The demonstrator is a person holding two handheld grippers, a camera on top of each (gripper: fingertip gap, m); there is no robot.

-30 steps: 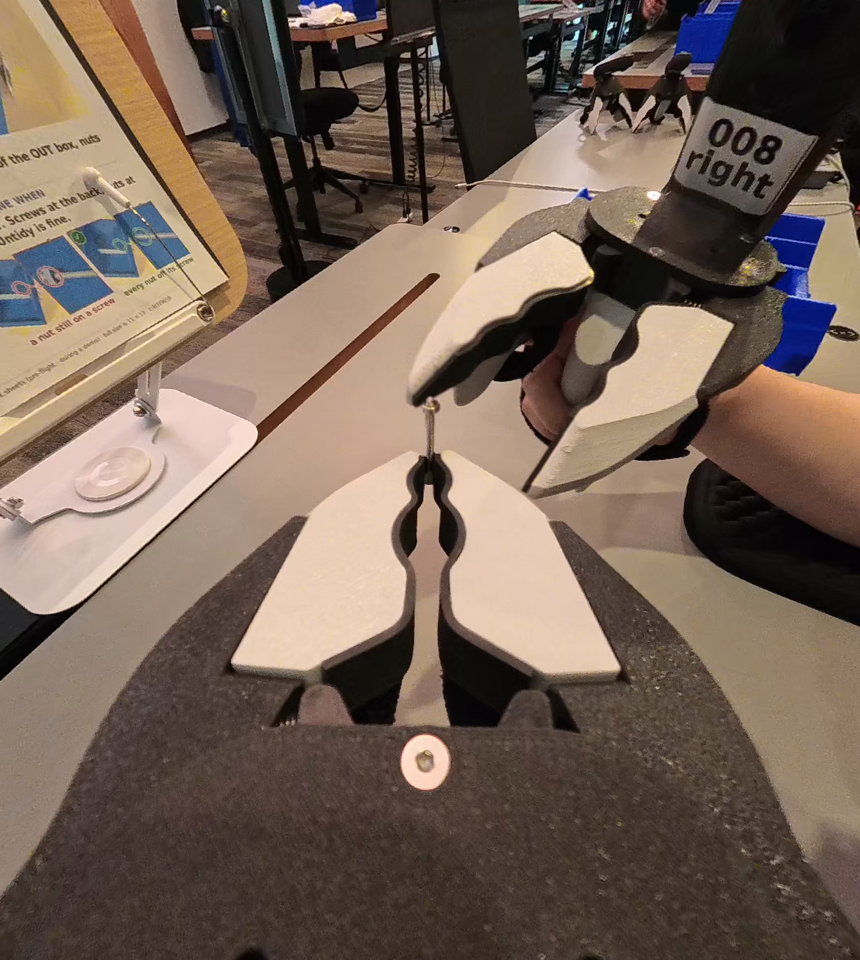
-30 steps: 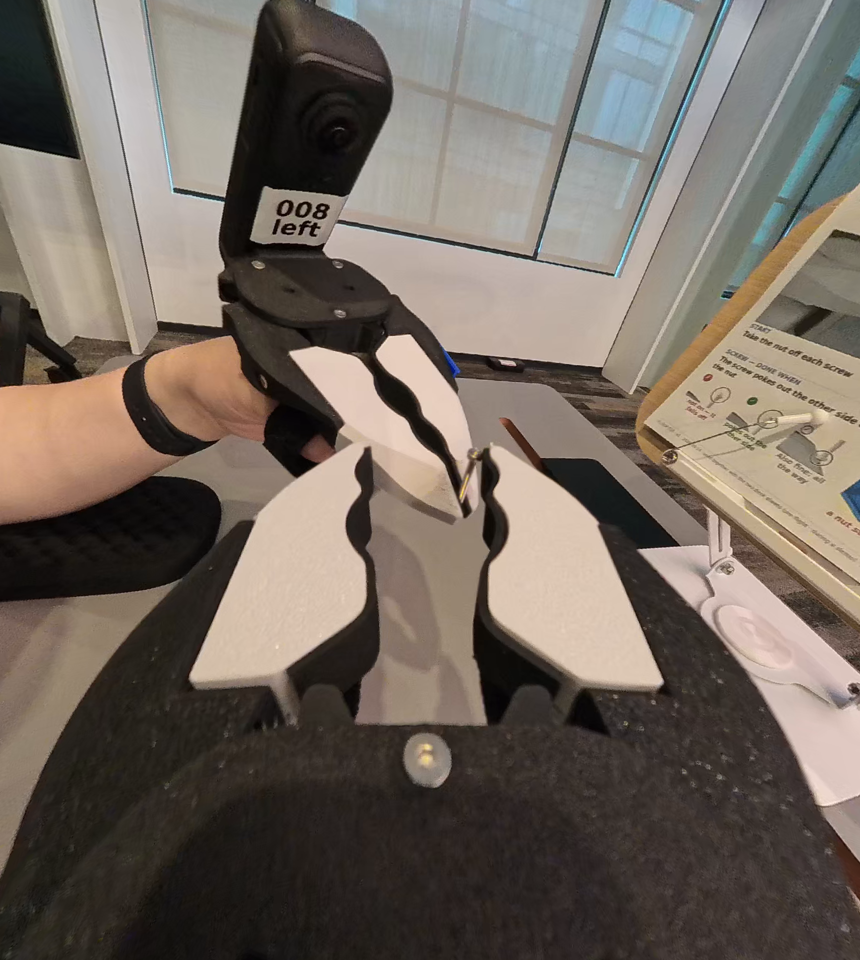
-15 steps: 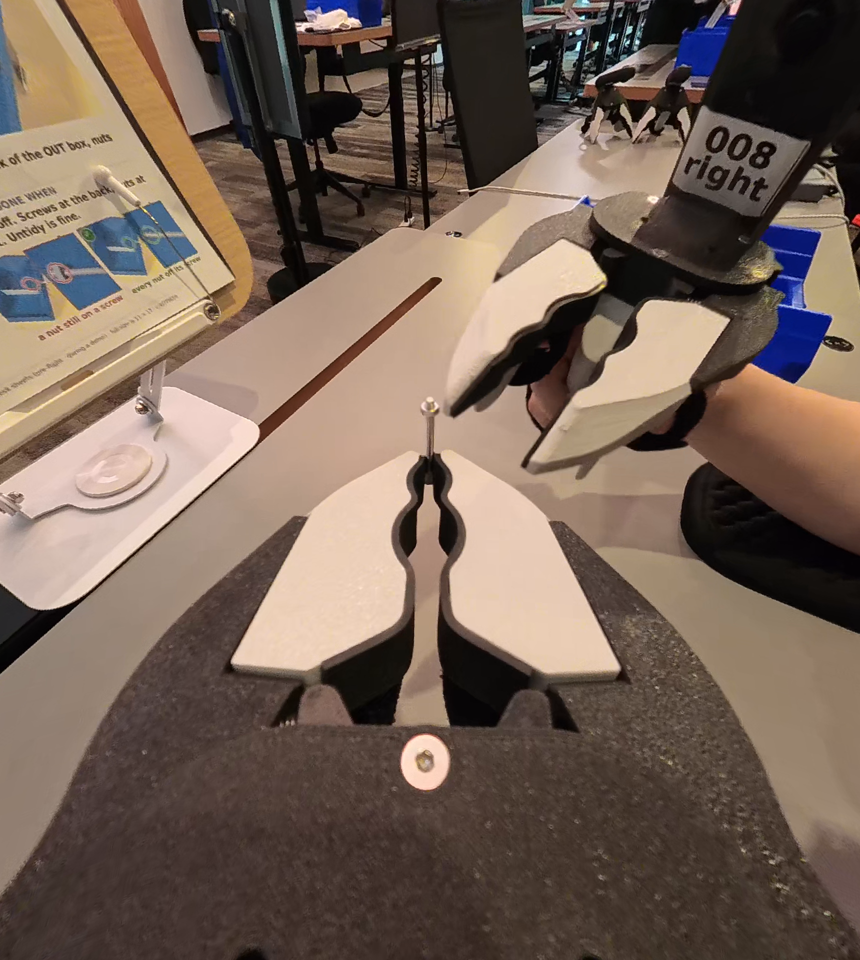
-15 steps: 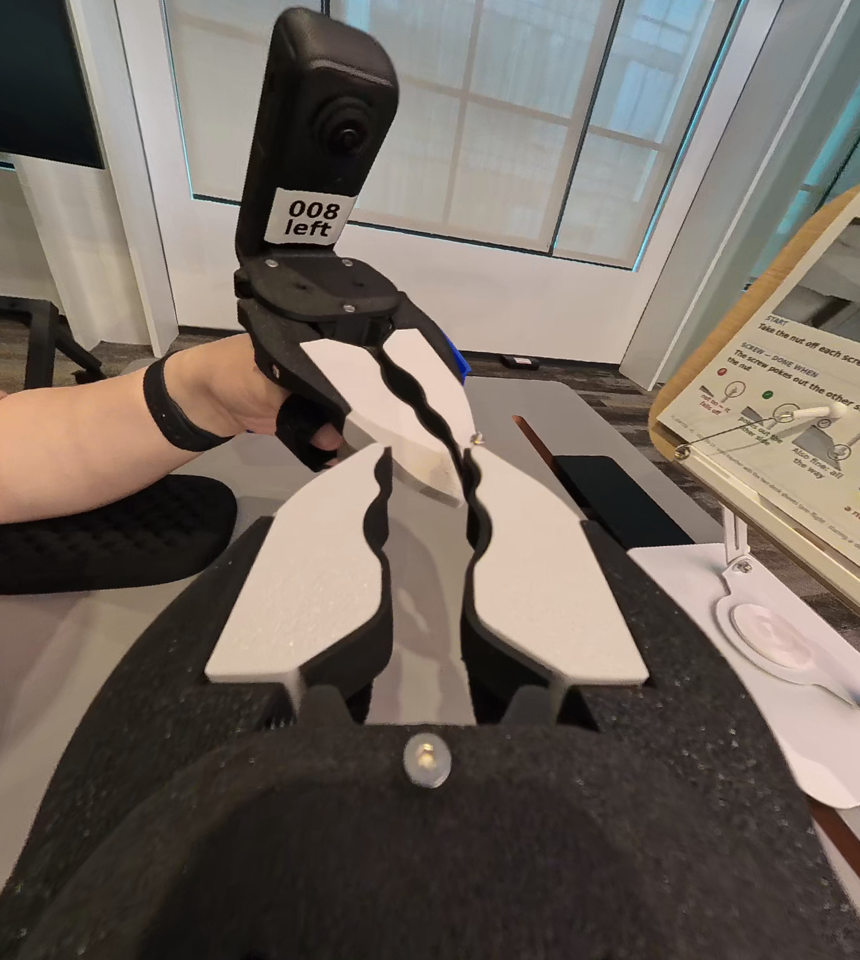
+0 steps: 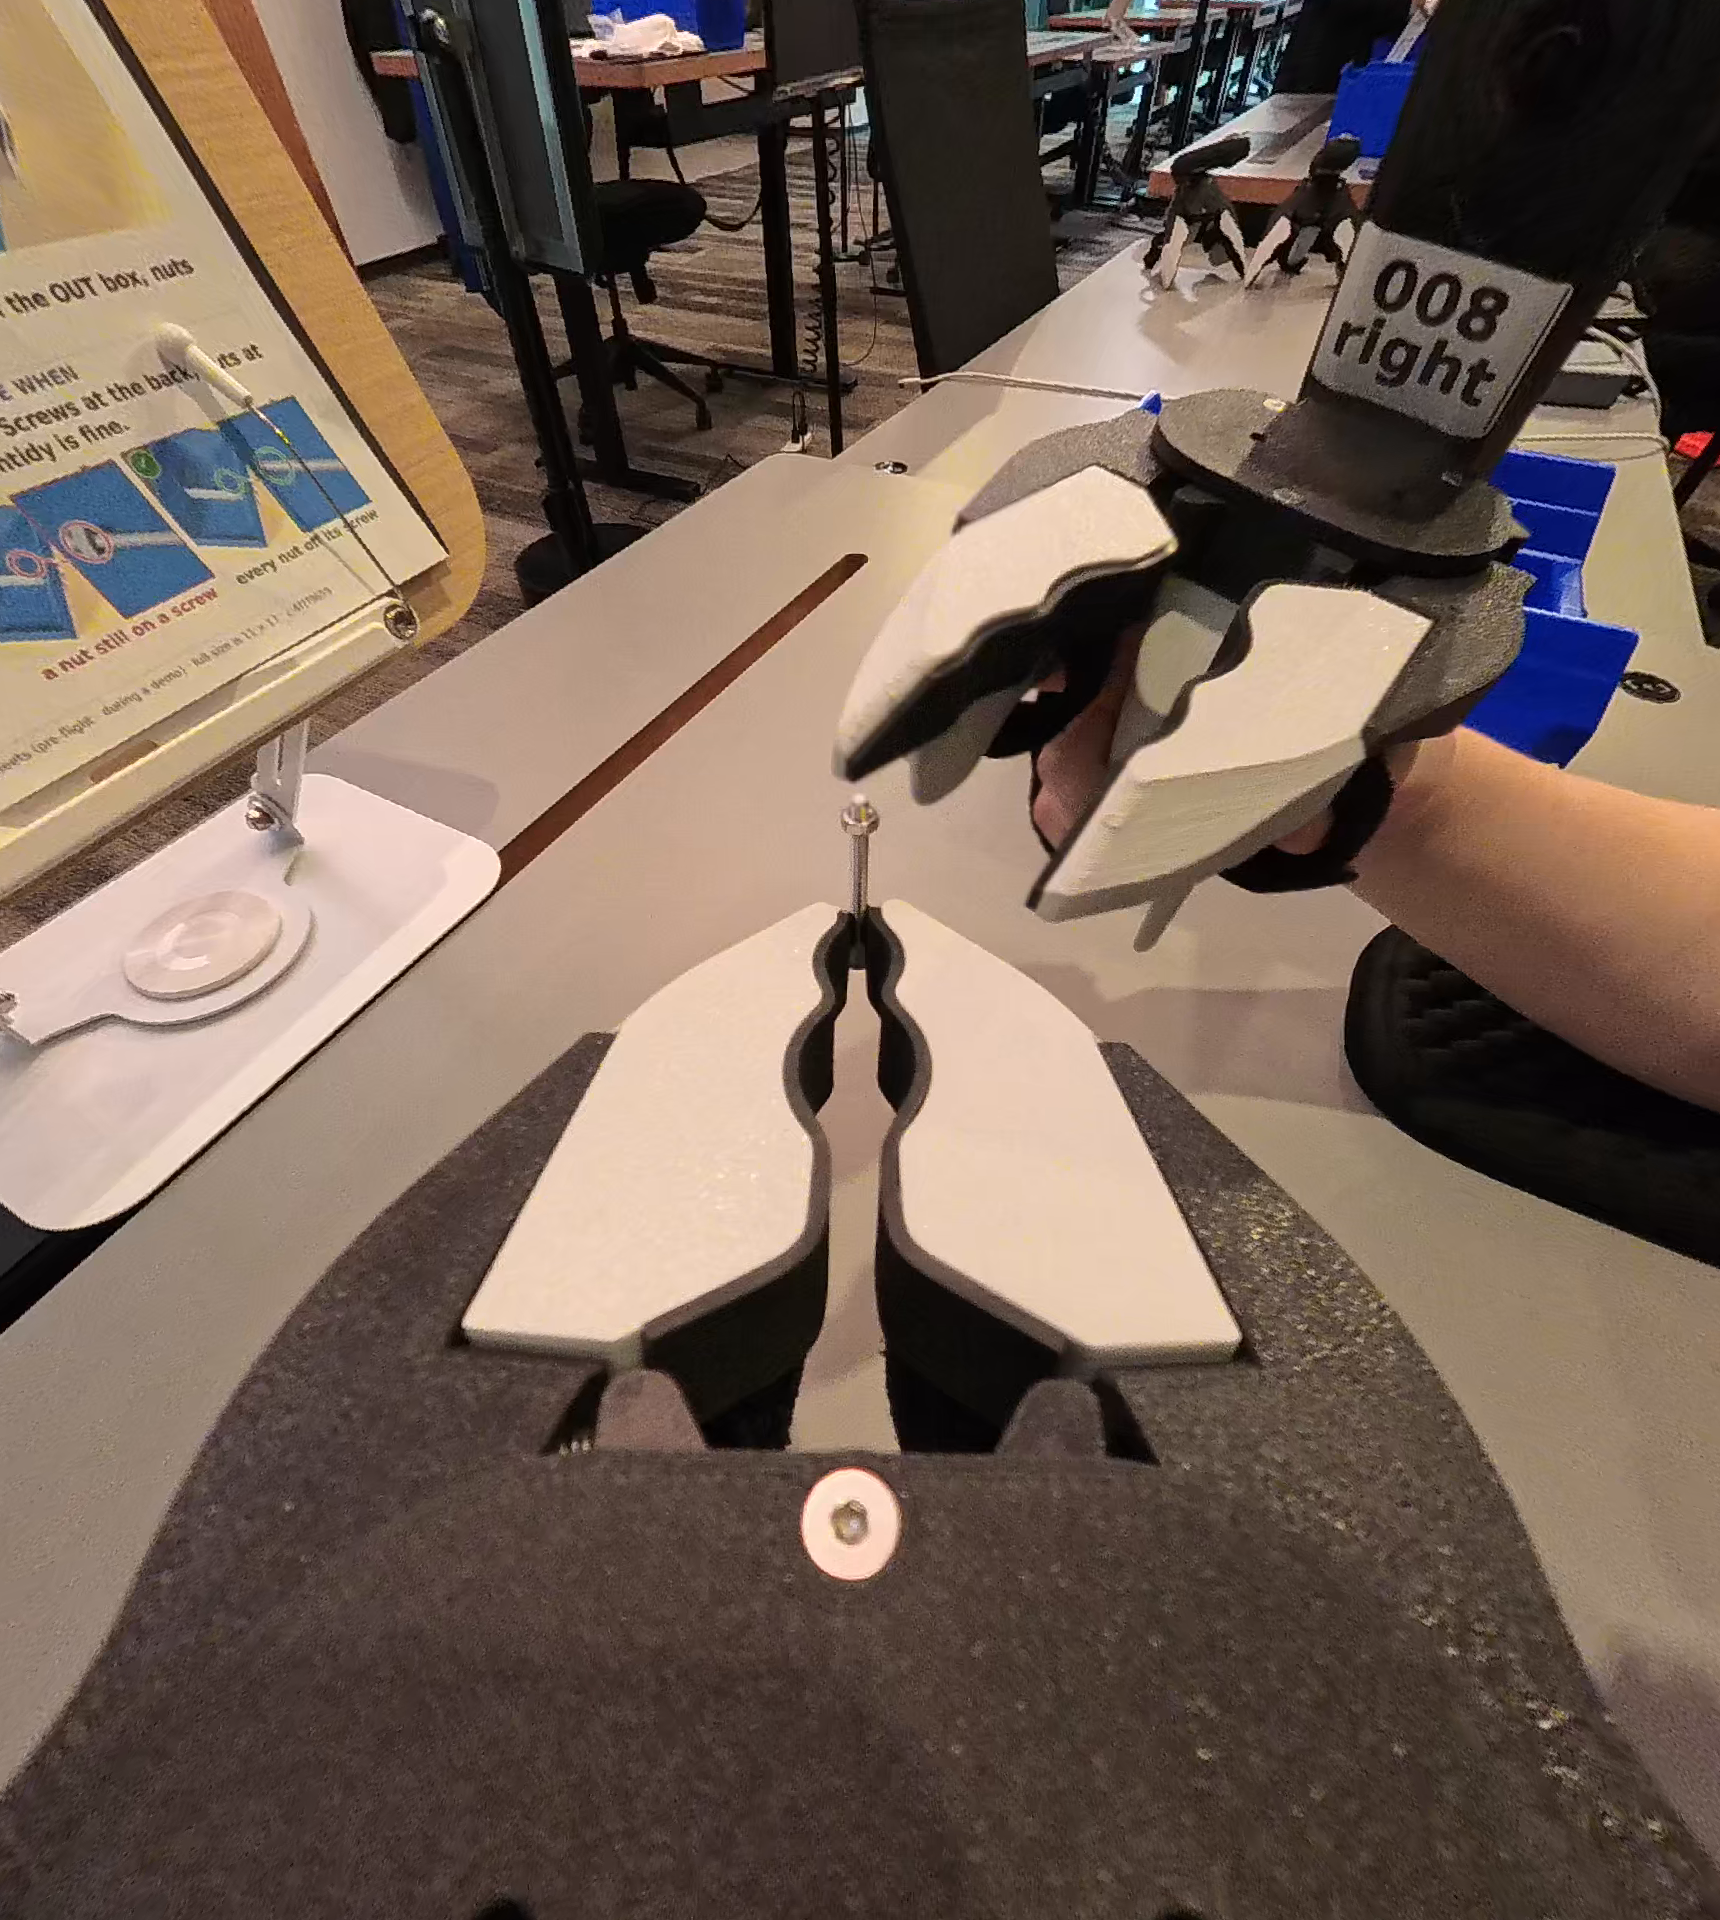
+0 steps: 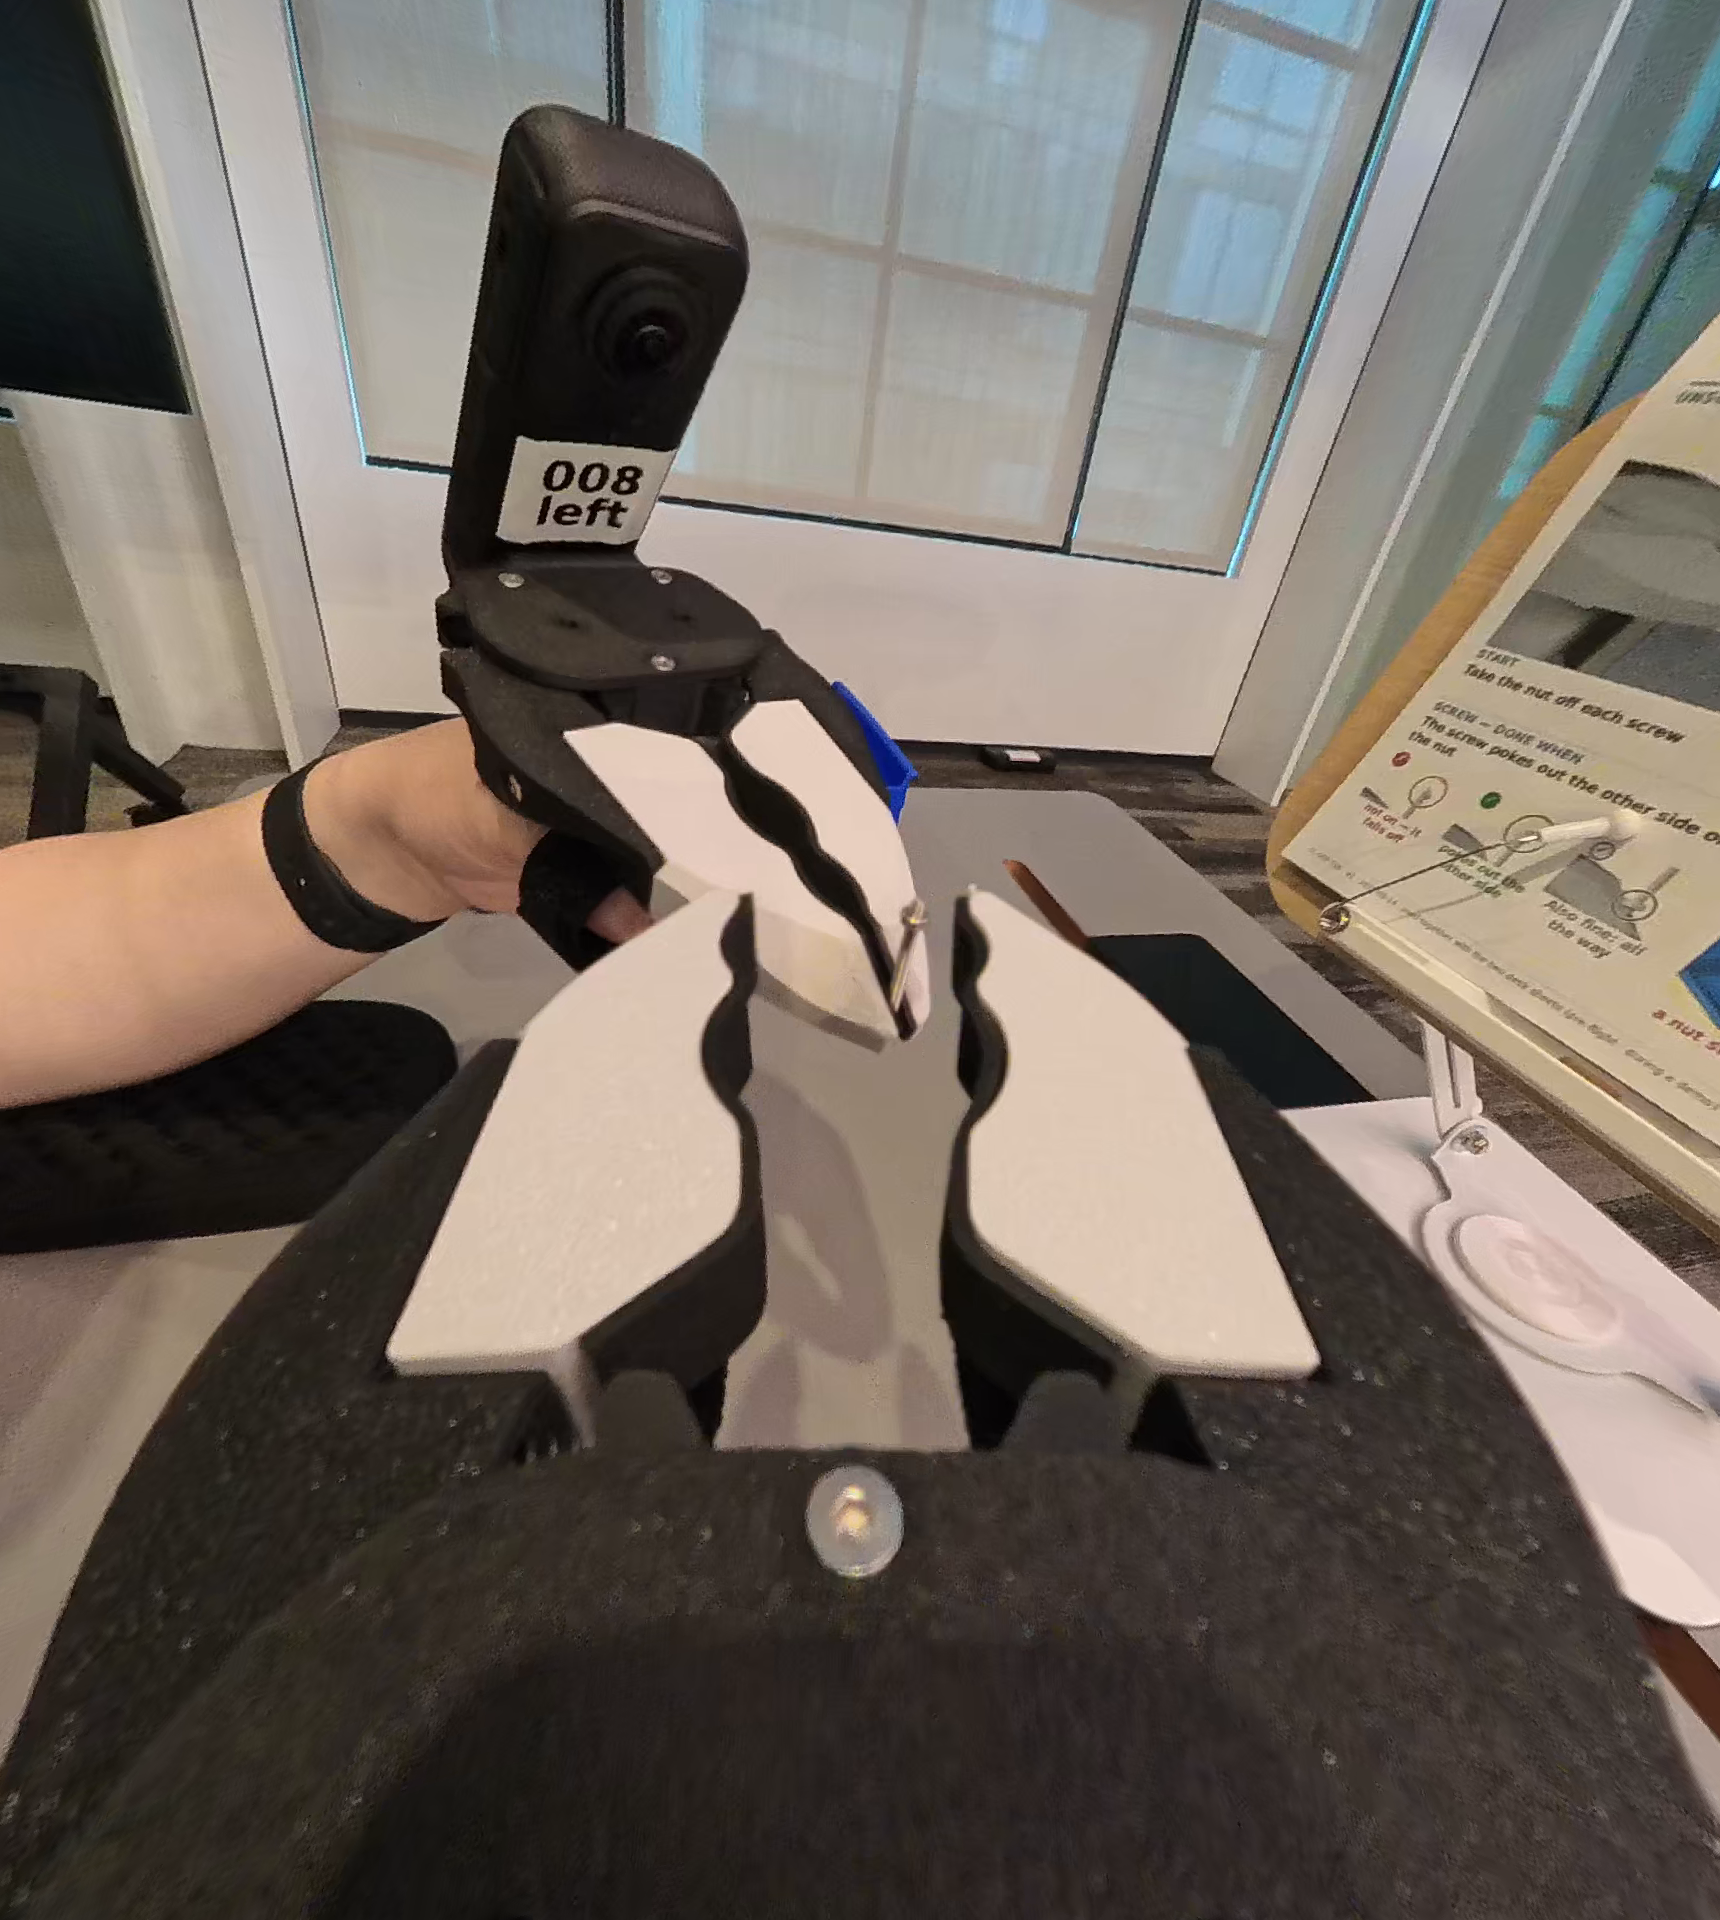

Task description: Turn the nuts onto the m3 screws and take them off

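My left gripper (image 5: 858, 920) is shut on a thin metal M3 screw (image 5: 857, 868) that stands up from its fingertips. The screw has a small wider piece at its top end; I cannot tell whether that is the head or a nut. My right gripper (image 5: 939, 831) is open and empty, just right of and slightly above the screw's top, not touching it. In the right wrist view the right gripper (image 6: 856, 904) is open, with the screw (image 6: 904, 958) and the left gripper (image 6: 903, 1029) just beyond its fingertips.
A grey table (image 5: 627, 675) lies under both grippers. An instruction board (image 5: 108, 416) on a white base plate (image 5: 160, 1039) stands at the left. Blue bins (image 5: 1552, 623) sit behind the right hand. A black wrist pad (image 5: 1562, 1122) lies under the right forearm. My left and right fingertips are right by each other.
The right gripper's finger was at the screw's top a second ago. It has since drawn back to the right and opened wider. The left gripper still holds the screw.
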